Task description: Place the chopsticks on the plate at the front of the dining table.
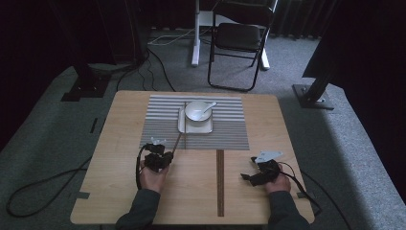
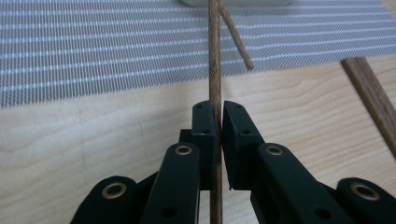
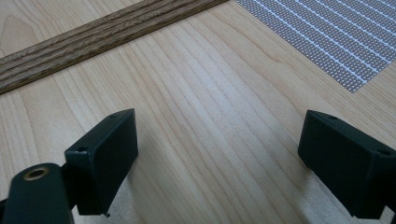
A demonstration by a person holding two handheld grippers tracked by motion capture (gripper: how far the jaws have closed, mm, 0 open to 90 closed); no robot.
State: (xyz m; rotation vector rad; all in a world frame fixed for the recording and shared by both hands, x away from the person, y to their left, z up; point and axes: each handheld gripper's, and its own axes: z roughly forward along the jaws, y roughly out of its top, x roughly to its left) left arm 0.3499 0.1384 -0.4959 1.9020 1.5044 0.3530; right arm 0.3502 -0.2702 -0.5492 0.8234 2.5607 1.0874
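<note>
My left gripper [image 2: 218, 116] is shut on a thin wooden chopstick [image 2: 214, 56] that points away toward a white square plate [image 2: 233, 2]. A second chopstick [image 2: 236, 39] lies slanted on the grey striped placemat [image 2: 93, 46], crossing close to the first near the plate. From the high view, the left gripper [image 1: 167, 154] sits at the placemat's [image 1: 225, 129] near left edge, the held chopstick [image 1: 177, 143] angled toward the plate [image 1: 182, 125], which carries a white bowl [image 1: 195, 113] and spoon [image 1: 208, 105]. My right gripper [image 3: 219, 140] is open over bare table, low at the right [image 1: 249, 168].
A dark wood strip [image 1: 220, 182] runs down the light wooden table [image 1: 119, 191] between the two hands; it also shows in the right gripper view [image 3: 93, 37]. A folding chair [image 1: 239, 38] and stand bases stand on the carpet beyond the table. Cables trail off the left side.
</note>
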